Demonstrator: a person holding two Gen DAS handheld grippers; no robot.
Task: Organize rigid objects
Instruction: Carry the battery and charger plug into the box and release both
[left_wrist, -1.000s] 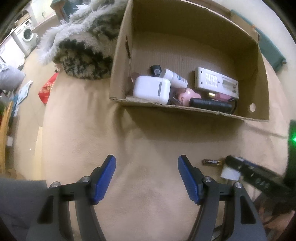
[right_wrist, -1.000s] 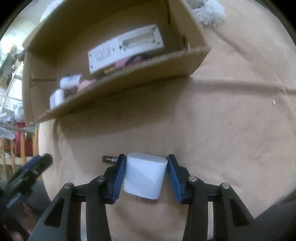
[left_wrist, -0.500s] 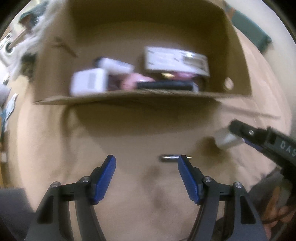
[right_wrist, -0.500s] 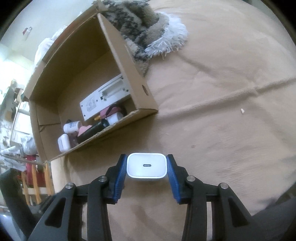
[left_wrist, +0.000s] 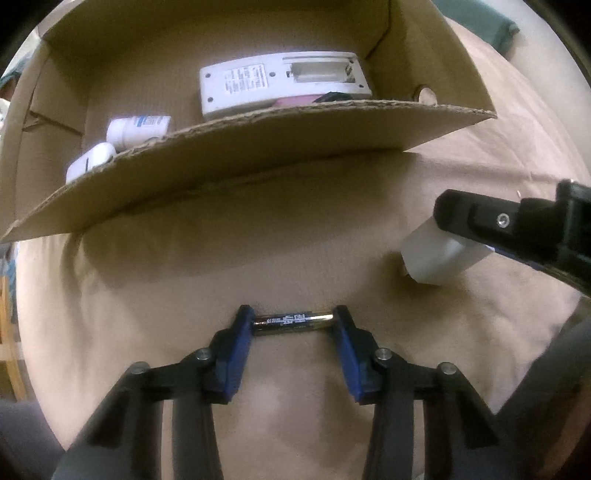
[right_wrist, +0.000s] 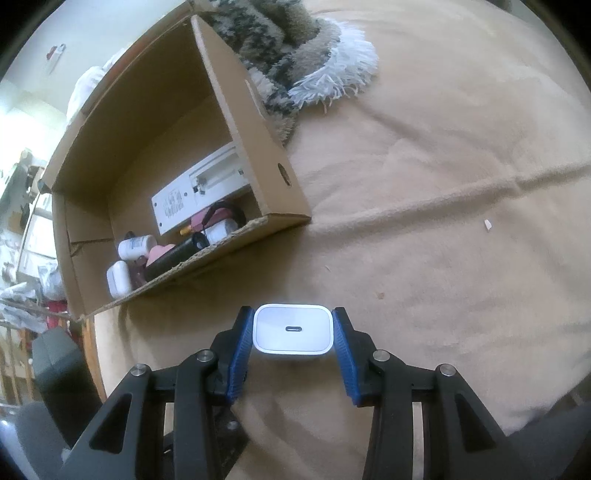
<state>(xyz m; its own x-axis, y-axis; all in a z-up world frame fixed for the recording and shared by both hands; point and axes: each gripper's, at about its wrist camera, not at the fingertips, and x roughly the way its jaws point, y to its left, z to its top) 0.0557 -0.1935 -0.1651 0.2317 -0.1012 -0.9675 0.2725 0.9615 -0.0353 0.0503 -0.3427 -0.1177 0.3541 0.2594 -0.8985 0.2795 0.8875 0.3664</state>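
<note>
Closing in from wide, the left gripper (left_wrist: 293, 322) now pinches the battery (left_wrist: 291, 323) end to end on the tan blanket (left_wrist: 155, 295); the right gripper (right_wrist: 293, 330) grasps the white charger (right_wrist: 292, 328). Both look ready for the cardboard box (right_wrist: 255, 122) just beyond.

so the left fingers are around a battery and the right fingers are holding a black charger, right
Not quite: the charger is white, not black, as the right wrist view shows. It sits clamped in the right gripper. The rest stands: the left gripper has just been closing and its fingers sit at both ends of the battery.
</note>
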